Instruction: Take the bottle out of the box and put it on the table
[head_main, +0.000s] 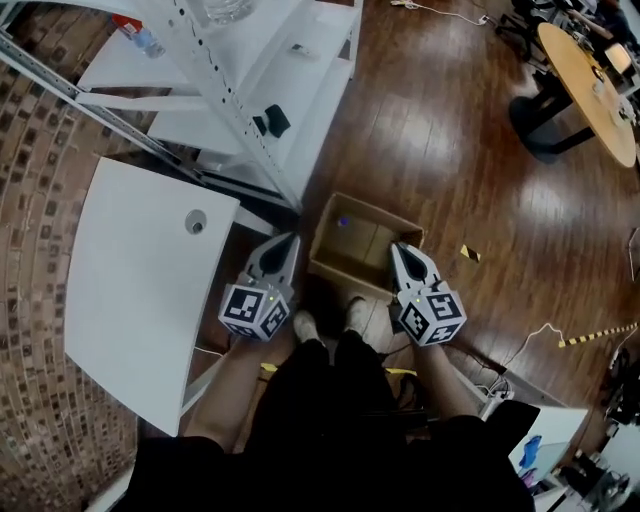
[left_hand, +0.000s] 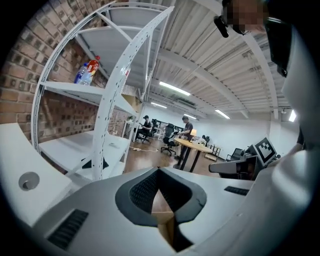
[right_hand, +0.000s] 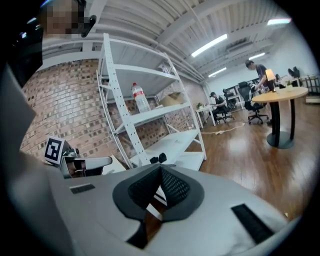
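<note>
Wood floor (head_main: 470, 150) fills most of the head view. White shelf rack (head_main: 250, 90) at 12 o'clock, with a couple of bottles on an upper shelf, not the task's. White table (head_main: 140, 290) at 9 o'clock, top bare except a round cable hole, so that's the drop spot. Open cardboard box (head_main: 378, 215) sits on the floor at centre, just ahead of the person's shoes, flaps open. Left gripper (head_main: 289, 241) hangs at the box's 9 o'clock edge and right gripper (head_main: 397, 248) at its 3 o'clock edge, both near the rim, neither inside. Left gripper view: claw narrow, pads meeting at the tips, nothing between, just floor and box edge seen through the gap. Right gripper view: same, claw pinched together and empty. Bottle (head_main: 343, 222): only a small blue spot shows inside the box toward its 11 o'clock corner, likely the cap; body too small to make out. Step: approach, reach into the box not begun, bottle not gripped. Next move likely calls for one claw to spread wide, dip over the rim toward that far-left corner, line up on the bottle's neck or body and close, then lift clear of the walls and carry toward 9 o'clock to the table. Risks: clipping a flap, and a weak hold on a round bottle.
</note>
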